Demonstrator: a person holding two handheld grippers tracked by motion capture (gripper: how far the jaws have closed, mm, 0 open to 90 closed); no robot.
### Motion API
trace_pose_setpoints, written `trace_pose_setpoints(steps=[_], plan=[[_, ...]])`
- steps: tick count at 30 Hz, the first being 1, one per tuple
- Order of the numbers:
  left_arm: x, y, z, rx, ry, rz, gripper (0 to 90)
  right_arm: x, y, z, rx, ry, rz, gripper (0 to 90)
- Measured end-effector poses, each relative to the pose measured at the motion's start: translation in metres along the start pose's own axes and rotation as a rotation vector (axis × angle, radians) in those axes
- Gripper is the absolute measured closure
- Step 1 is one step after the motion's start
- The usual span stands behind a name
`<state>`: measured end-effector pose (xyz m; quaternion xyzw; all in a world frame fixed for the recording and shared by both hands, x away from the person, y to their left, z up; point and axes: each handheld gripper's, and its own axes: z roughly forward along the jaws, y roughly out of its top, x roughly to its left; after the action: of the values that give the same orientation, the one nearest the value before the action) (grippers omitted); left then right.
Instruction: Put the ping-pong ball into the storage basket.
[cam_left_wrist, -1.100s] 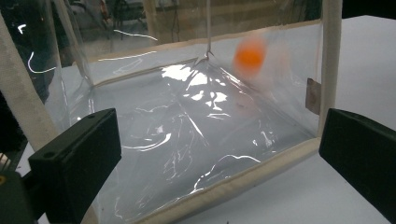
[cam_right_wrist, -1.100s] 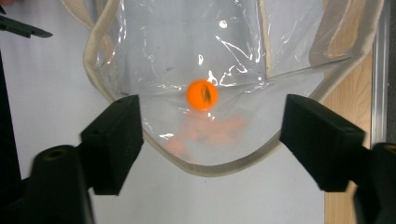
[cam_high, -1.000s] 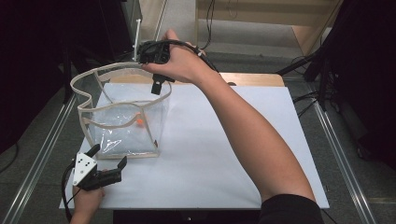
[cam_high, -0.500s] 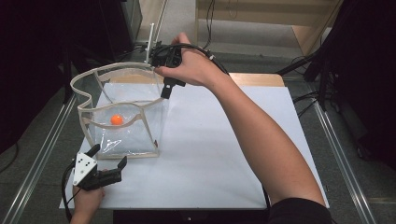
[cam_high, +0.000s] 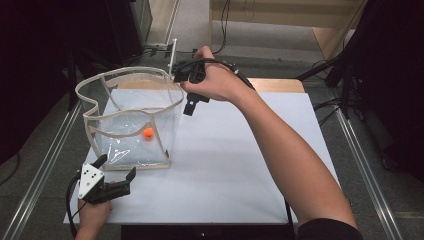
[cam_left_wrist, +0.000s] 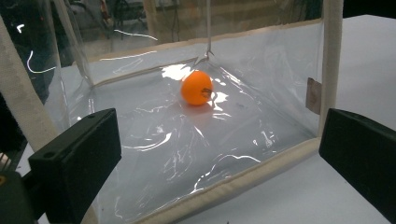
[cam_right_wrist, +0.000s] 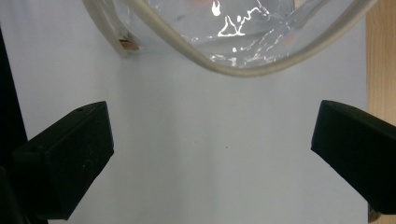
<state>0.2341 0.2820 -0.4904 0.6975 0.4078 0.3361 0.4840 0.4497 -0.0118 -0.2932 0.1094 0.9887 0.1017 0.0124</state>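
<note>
One orange ball (cam_left_wrist: 196, 87) lies loose on the floor of the clear bag (cam_high: 131, 120), which stands upright on the counter (cam_high: 235, 165) with its mouth up and its long axis running across. Nearest, the left hand-held gripper (cam_high: 116, 176) sits wide open and empty just before the bag's front wall; a nudge there could tip the soft bag and roll the ball. Farther off, the right hand-held gripper (cam_high: 191, 104) has just been opening, empty, beside the rim and could snag it.

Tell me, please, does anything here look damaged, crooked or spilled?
Nothing looks spilled or broken. The clear bag has a wavy, sagging cloth rim and crinkled walls, so it stands a little misshapen. The orange ball lies inside on its bottom.
</note>
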Motion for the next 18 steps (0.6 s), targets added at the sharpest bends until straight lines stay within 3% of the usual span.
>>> trace_pose_setpoints(steps=[18], plan=[[0.000,0.000,0.000,0.003,0.000,0.002,0.0,0.007,-0.032,0.012,0.002,-0.005,0.019,0.0]])
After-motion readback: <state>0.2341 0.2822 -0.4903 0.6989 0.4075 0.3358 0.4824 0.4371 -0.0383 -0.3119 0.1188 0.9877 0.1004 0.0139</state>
